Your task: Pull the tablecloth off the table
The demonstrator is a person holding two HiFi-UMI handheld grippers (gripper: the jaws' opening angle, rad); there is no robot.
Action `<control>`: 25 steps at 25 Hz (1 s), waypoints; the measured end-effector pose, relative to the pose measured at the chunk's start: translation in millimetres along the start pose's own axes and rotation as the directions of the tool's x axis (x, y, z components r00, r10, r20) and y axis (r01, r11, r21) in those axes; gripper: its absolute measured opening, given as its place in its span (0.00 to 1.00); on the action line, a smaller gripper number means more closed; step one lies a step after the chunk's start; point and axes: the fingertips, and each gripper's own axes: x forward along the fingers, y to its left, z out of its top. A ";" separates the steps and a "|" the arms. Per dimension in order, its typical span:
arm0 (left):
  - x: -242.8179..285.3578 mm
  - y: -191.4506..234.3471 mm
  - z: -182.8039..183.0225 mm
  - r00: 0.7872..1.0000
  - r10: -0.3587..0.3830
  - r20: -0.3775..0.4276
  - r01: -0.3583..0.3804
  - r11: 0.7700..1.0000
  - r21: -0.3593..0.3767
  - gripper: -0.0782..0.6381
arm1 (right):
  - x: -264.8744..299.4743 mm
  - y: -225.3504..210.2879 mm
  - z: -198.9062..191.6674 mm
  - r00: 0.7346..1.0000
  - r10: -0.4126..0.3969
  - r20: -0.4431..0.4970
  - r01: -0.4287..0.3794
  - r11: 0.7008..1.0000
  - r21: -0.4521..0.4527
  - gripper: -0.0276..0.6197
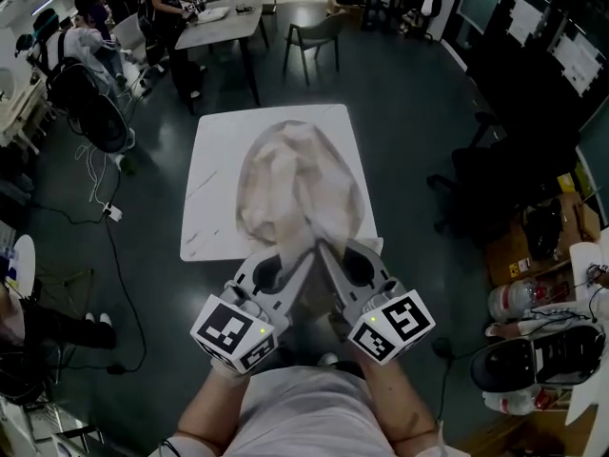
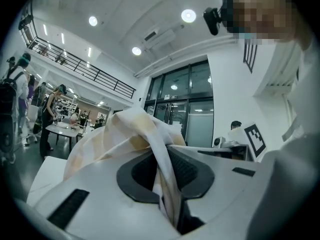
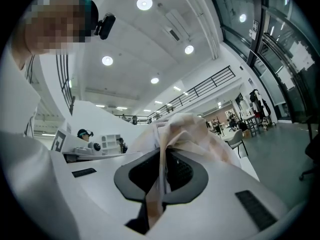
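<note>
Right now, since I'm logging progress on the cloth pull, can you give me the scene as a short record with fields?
tablecloth: bunched into an oval heap on the middle of the table, its near end drawn up toward the person
table: white, top bare around the heap
left gripper: jaws shut on a fold of the tablecloth
right gripper: jaws shut on another fold, close beside the left gripper
progress: tablecloth gathered but mostly on the table, not yet pulled off

Dim head view, bright ceiling lights (image 3: pixel 144 3), fisheye-warped edges
</note>
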 end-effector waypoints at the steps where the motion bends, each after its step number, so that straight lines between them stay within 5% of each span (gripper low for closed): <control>1: 0.9 -10.4 -3.9 1.000 0.004 -0.006 -0.004 1.000 0.007 0.18 | -10.7 -1.2 -0.5 1.000 0.002 -0.003 -0.002 1.000 0.006 0.10; 12: -2.6 -70.1 -18.2 1.000 -0.011 -0.029 0.011 1.000 0.022 0.18 | -75.1 4.2 3.1 1.000 -0.003 -0.002 0.003 1.000 -0.021 0.10; 25: 14.8 -71.9 11.3 0.983 -0.186 0.000 0.186 0.982 0.020 0.18 | -103.9 -12.3 46.3 0.977 -0.191 0.097 0.202 0.973 -0.111 0.10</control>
